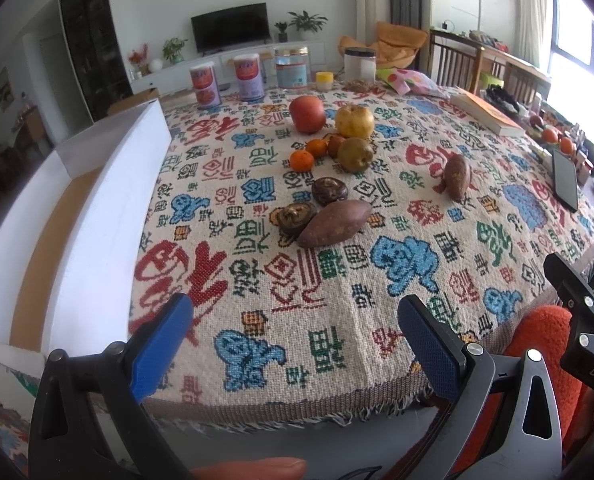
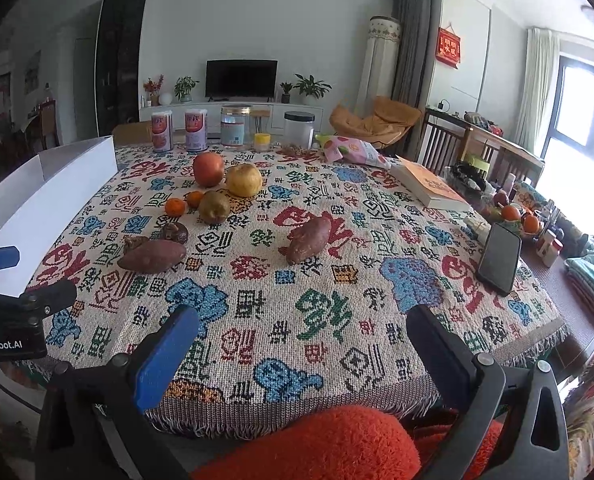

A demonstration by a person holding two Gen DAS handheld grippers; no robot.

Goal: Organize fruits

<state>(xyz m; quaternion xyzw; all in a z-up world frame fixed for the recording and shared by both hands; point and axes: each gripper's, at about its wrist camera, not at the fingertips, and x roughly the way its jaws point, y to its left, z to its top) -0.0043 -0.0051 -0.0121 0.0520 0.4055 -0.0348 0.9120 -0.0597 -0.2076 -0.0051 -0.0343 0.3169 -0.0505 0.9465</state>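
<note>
On the patterned tablecloth [image 1: 337, 312] [image 2: 337, 280] lies a cluster of produce: a red apple [image 1: 307, 113] [image 2: 208, 169], a yellow pear [image 1: 354, 121] [image 2: 244, 179], a green-brown pear [image 1: 355, 154] [image 2: 214, 207], two tangerines [image 1: 302, 160] [image 2: 175, 207], two dark mushrooms [image 1: 329, 191] [image 2: 174, 233] and a sweet potato [image 1: 335, 223] [image 2: 151, 256]. A second sweet potato [image 1: 457, 176] [image 2: 310, 239] lies apart to the right. My left gripper [image 1: 295, 346] and right gripper [image 2: 303, 354] both hover open over the table's near edge, holding nothing.
A white cardboard box [image 1: 77, 216] [image 2: 45, 200] stands open at the table's left. Cans and jars [image 1: 249, 76] [image 2: 236, 126] line the far edge. A book [image 1: 487, 114] [image 2: 429, 188] and a phone [image 1: 565, 178] [image 2: 499, 258] lie on the right. An orange fuzzy sleeve [image 2: 329, 444] is below.
</note>
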